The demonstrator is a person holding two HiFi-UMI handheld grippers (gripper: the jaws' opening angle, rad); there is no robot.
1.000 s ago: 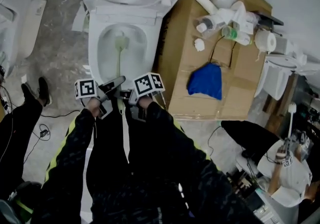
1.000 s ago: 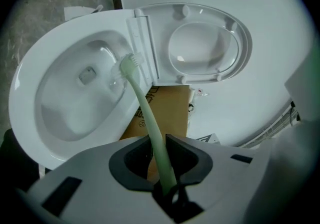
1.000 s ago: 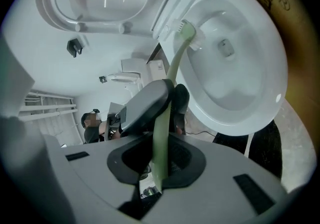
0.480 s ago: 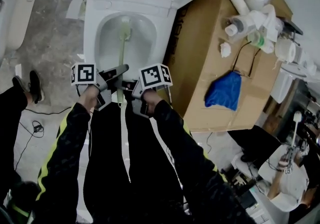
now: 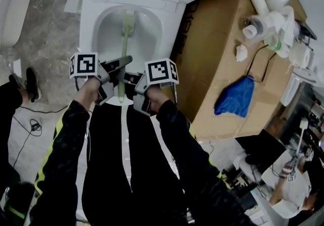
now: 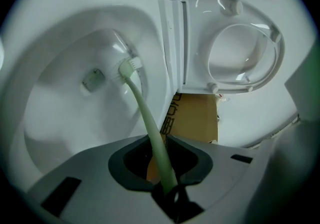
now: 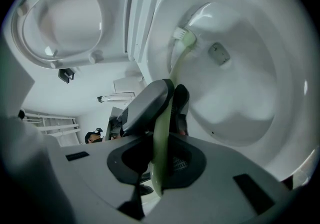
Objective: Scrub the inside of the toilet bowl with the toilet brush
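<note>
The white toilet bowl point(image 5: 91, 7) stands open with its seat and lid point(image 6: 240, 52) raised. A pale green toilet brush point(image 5: 124, 43) reaches down into it, and its bristled head point(image 6: 129, 66) presses against the far inner wall. My left gripper point(image 5: 120, 64) is shut on the brush handle point(image 6: 155, 143), and my right gripper point(image 5: 130, 81) is shut on the same handle point(image 7: 161, 133) just behind it. In the right gripper view the brush head point(image 7: 184, 37) lies near the rim, above the drain point(image 7: 218, 52).
A flattened cardboard box point(image 5: 212, 68) lies right of the toilet with a blue cloth point(image 5: 234, 96), white bottles point(image 5: 263, 17) and a cable on it. Another toilet point(image 5: 10, 12) stands at the left. A person's shoe point(image 5: 31, 82) rests on the floor at the left.
Both grippers have pushed forward with the handle, and the brush head has slid further up the far wall of the bowl. The head view has shifted left.
</note>
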